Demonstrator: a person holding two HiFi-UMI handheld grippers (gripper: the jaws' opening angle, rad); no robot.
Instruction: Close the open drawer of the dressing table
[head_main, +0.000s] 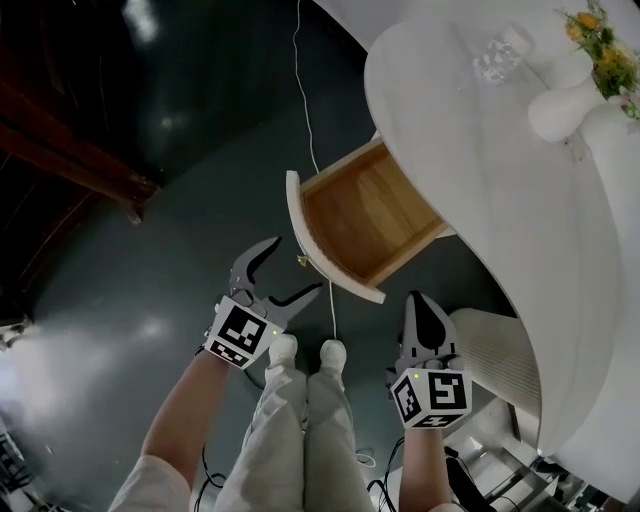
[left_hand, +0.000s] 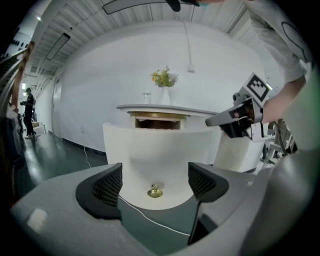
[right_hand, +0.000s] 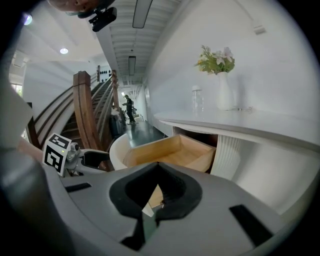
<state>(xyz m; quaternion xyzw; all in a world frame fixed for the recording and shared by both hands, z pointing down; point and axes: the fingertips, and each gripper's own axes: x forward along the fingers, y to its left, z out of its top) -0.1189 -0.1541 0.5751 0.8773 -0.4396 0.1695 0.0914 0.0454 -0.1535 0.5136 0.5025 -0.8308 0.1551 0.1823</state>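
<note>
Nothing of the closing looks done yet. The drawer stands pulled well out from under the table top, so I'd say the whole push back in is left to do.

The left gripper is nearest to it, at about 7 o'clock from the drawer. Its jaws are spread wide with nothing between them. Its own view looks straight at the curved front, with the small brass knob framed in the gap between the pads. From here I can't tell whether a jaw tip touches the front. It is just beside it at any rate.

The drawer has a white front panel that bows outward, with the knob low at its middle. The box behind is bare pale wood, and what shows of it is empty. A thin white cable lies on the dark floor, passing under the drawer's front corner.

The right gripper hangs at about 5 o'clock from the drawer, near its side corner but apart from it. Its jaws are pressed together on nothing.

The white dressing table spreads off at 3 o'clock. It carries a clear bottle and a white vase of flowers.
</note>
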